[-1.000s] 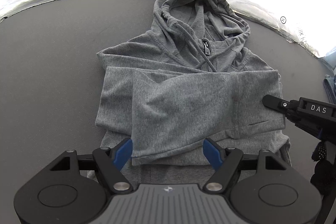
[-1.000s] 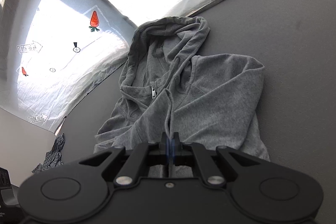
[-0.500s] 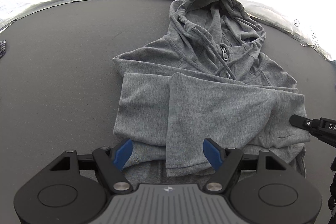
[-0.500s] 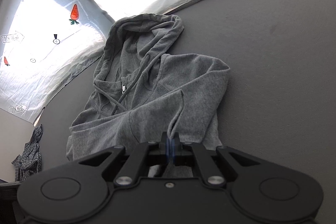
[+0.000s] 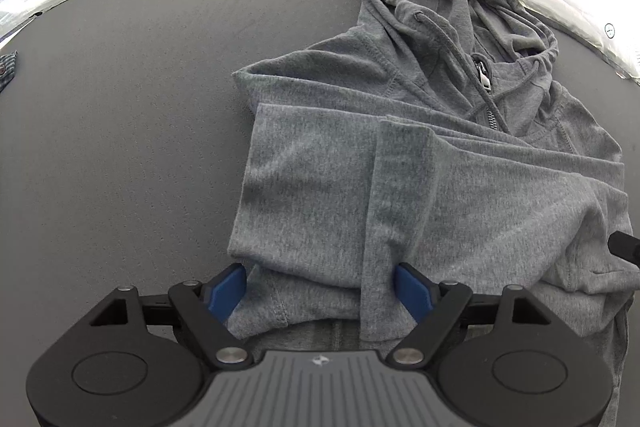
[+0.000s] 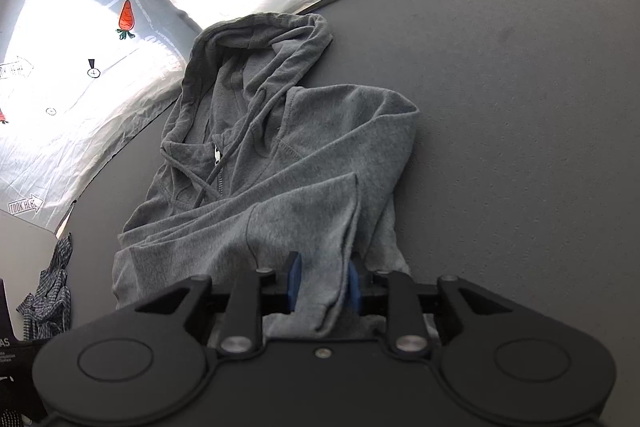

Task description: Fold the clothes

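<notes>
A grey zip hoodie [image 5: 400,167] lies on the dark table [image 5: 120,107], hood at the far edge and both sleeves folded across its chest. My left gripper [image 5: 320,287] hangs low over the hoodie's near left part. Its jaws are opening wide, and the edges of the folded sleeves lie between the blue pads [image 5: 226,289] untouched. In the right wrist view the hoodie [image 6: 280,167] shows from its other side. My right gripper [image 6: 324,281] is opening there, and a slack fold of sleeve lies between its fingers. The right gripper's tip [image 5: 624,247] shows at the left view's right edge.
A crumpled checked cloth [image 6: 48,291] lies at the table's left side, its corner [image 5: 6,71] just visible in the left view. White plastic sheeting [image 6: 80,87] with carrot prints and arrows lies beyond the table's far edge. Bare table [image 6: 520,107] stretches right of the hoodie.
The left gripper has sunk closer to the hoodie and shifted toward its left side, jaws a little wider. The right gripper, earlier shut on the sleeve fold, has parted its jaws.
</notes>
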A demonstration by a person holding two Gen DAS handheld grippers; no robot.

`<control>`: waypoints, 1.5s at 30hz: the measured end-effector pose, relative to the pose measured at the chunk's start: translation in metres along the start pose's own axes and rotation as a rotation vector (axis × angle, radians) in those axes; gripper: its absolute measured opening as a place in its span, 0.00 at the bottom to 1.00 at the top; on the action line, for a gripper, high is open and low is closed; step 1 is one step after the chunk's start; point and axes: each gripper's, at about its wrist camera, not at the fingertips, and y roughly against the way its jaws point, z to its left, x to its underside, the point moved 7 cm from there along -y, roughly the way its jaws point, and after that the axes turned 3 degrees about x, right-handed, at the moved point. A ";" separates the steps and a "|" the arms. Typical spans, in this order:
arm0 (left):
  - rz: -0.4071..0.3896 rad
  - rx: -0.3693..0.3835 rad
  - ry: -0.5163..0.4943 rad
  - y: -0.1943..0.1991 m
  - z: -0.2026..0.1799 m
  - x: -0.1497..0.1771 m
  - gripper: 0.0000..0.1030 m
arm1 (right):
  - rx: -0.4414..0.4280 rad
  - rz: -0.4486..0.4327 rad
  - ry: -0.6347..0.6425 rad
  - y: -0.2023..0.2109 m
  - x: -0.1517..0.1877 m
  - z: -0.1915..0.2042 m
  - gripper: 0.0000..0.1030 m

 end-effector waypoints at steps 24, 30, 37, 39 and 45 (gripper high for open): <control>0.003 -0.002 0.018 -0.005 0.005 0.006 0.93 | 0.089 0.012 -0.040 0.003 0.011 -0.019 0.06; -0.010 -0.035 -0.065 0.009 0.000 -0.006 0.92 | 0.255 -0.043 0.156 0.009 -0.009 -0.002 0.35; -0.110 -0.006 -0.029 0.015 -0.004 -0.069 0.92 | 0.247 -0.129 0.177 -0.005 -0.061 0.010 0.74; -0.135 -0.020 -0.039 0.004 -0.011 -0.096 0.92 | 0.256 -0.150 0.185 -0.017 -0.077 0.016 0.80; -0.162 -0.074 -0.097 -0.029 -0.022 -0.160 0.92 | 0.274 -0.205 0.201 -0.060 -0.136 0.030 0.92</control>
